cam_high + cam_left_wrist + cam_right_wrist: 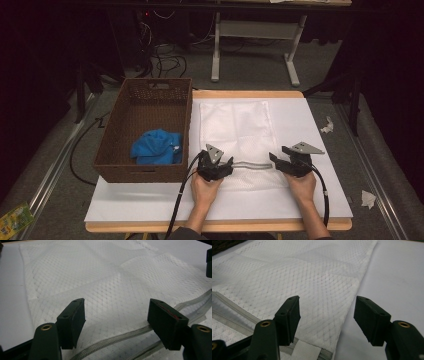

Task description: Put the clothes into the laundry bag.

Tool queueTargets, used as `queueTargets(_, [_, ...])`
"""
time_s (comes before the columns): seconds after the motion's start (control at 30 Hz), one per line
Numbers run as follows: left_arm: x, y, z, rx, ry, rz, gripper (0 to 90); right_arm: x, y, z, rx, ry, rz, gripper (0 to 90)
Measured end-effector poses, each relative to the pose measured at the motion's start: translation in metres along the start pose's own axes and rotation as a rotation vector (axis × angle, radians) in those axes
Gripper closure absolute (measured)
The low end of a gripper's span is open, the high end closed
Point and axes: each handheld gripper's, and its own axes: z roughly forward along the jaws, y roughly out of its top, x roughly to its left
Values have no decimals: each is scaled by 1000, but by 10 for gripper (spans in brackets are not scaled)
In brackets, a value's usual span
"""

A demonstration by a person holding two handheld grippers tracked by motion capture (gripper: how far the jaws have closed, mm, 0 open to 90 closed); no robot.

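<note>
On the desk (320, 200), a white mesh bag (235, 125) lies flat beside a brown basket (112, 165); the left gripper (226, 166) and right gripper (276, 161) hover wide open at its zipper (252, 165), holding nothing.

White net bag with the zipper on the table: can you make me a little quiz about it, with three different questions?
1. True or false: the blue cloth lies inside the brown woven basket.
2. Which part of the white mesh zipper bag gapes open between the left claw and the right claw?
3. Are both claws A) open or B) shut?

Key: 1 true; 2 the grey zipper; 3 A.
</note>
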Motion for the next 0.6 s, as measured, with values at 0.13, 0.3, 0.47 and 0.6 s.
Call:
queueTargets(0.13, [0,0,0,2,-3,-1,305,1,0,1,1,-1,-6,383])
queueTargets(0.3, [1,0,0,2,-9,-4,301,1,0,0,3,-2,-14,367])
queueTargets(0.47, [2,0,0,5,-8,-11,282,3,0,1,4,-6,-24,334])
queueTargets(0.6, [2,0,0,1,-11,-15,279,3,1,1,12,-8,-41,345])
